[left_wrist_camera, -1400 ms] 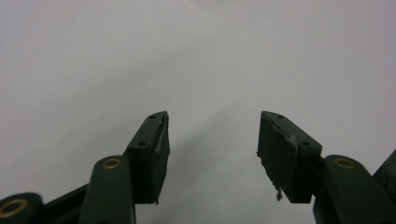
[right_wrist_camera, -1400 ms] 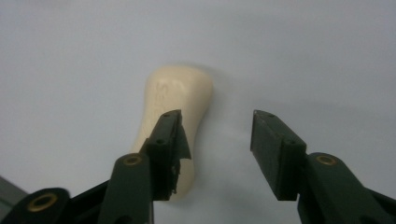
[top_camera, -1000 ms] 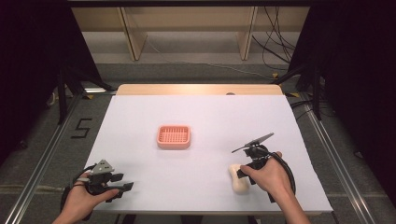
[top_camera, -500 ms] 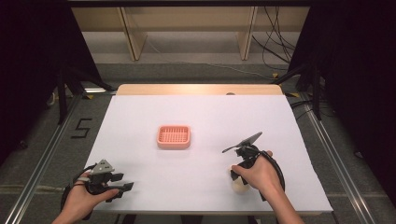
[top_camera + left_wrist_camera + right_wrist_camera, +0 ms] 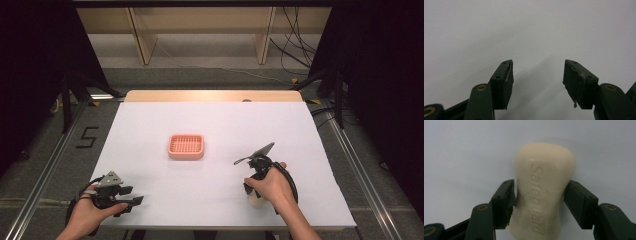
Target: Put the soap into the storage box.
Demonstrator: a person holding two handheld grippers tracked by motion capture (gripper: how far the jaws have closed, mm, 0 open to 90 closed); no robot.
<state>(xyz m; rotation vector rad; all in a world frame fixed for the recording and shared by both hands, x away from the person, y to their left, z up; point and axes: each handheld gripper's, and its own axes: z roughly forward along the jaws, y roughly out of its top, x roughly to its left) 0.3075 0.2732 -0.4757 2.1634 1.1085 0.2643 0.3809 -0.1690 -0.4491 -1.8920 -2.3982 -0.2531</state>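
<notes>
High view: white table bright and evenly lit, surroundings fall to near black. Gripper views soft, slightly noisy; jaws close to lens blurred. Faint soft shadows under jaws, no glare.

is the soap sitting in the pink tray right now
No, the soap lies on the white table under the right hand, well apart from the pink tray, which sits near the table's middle.
</notes>
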